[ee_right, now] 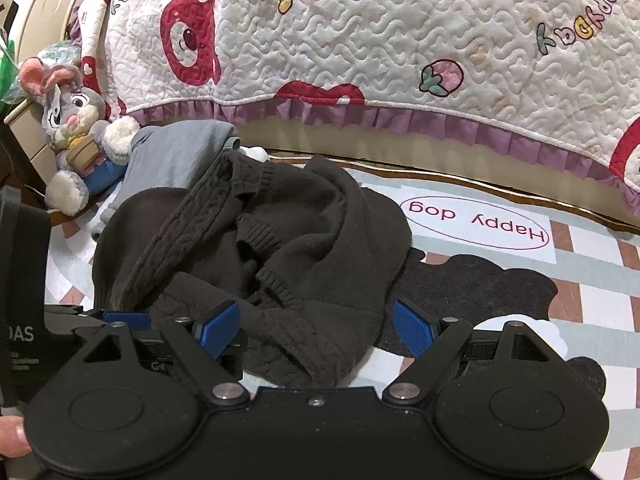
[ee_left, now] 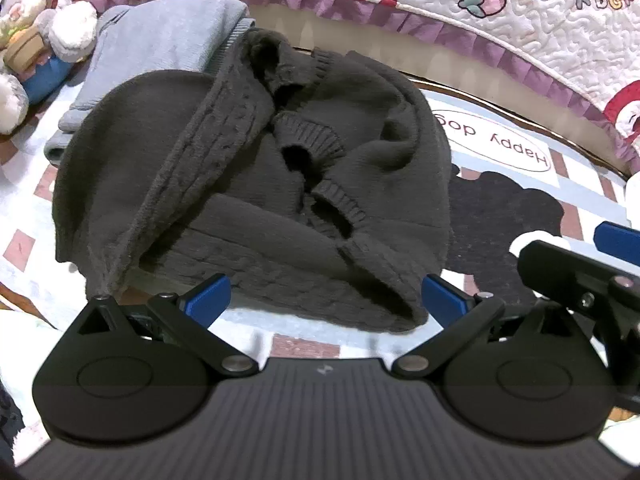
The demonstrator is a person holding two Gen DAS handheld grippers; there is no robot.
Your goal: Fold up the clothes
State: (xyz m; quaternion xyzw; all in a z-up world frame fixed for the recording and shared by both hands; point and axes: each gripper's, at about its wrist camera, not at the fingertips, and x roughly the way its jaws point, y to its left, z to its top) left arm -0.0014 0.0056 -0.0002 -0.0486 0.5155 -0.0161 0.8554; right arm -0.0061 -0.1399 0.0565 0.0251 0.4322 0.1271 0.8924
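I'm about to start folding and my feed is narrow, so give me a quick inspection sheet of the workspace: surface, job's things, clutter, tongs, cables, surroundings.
Surface: patterned rug with a "Happy dog" label and a dark dog shape.
Job's things: dark brown knit sweater crumpled in a heap, unfolded; grey-blue garment behind it, partly under it.
Clutter: plush rabbit at the far left of the rug.
Tongs: left tongs open, empty, at the sweater's near edge; right tongs open, empty, over its near hem.
Cables: nothing seen.
Surroundings: quilted bedspread with purple ruffle hanging behind.

floor: checked rug (ee_right: 580,292) | behind: bed, quilted bedspread (ee_right: 360,32) | plush rabbit (ee_right: 76,120)
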